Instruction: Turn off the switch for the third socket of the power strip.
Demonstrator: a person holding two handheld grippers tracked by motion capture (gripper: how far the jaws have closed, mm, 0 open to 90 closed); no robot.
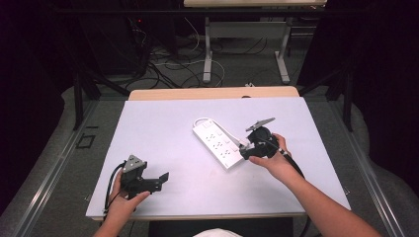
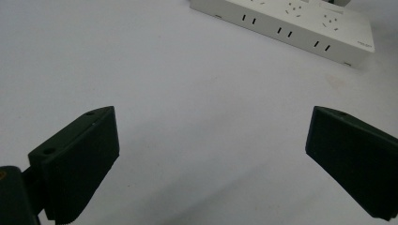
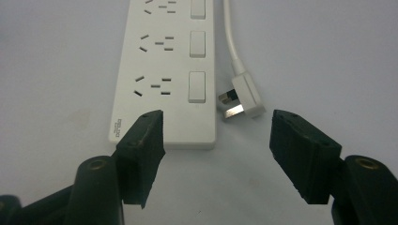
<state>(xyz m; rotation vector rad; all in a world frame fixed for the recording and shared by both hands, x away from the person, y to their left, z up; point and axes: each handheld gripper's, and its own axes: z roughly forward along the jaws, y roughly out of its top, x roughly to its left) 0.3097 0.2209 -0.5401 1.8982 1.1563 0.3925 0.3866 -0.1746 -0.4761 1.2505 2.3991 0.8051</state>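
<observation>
power strip (image 1: 218, 142) on pale table cover (image 1: 163, 133), right gripper (image 3: 216, 140) jaws apart near its plug (image 3: 245, 98), left gripper (image 2: 211, 154) released, dark room, floor cables (image 1: 173, 66)

Wooden table (image 1: 212, 93), covered by pale sheet (image 1: 163, 148). On sheet, right of middle: white power strip (image 1: 219, 142), lying flat and slantwise, cord (image 3: 229, 33) running alongside, plug (image 3: 244, 99) flat beside its near end.

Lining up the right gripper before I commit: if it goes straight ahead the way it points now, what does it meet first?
Probably the near end of the power strip and its plug, lying beside it. The right gripper has open jaws with nothing between them yet; depth is unclear.
</observation>
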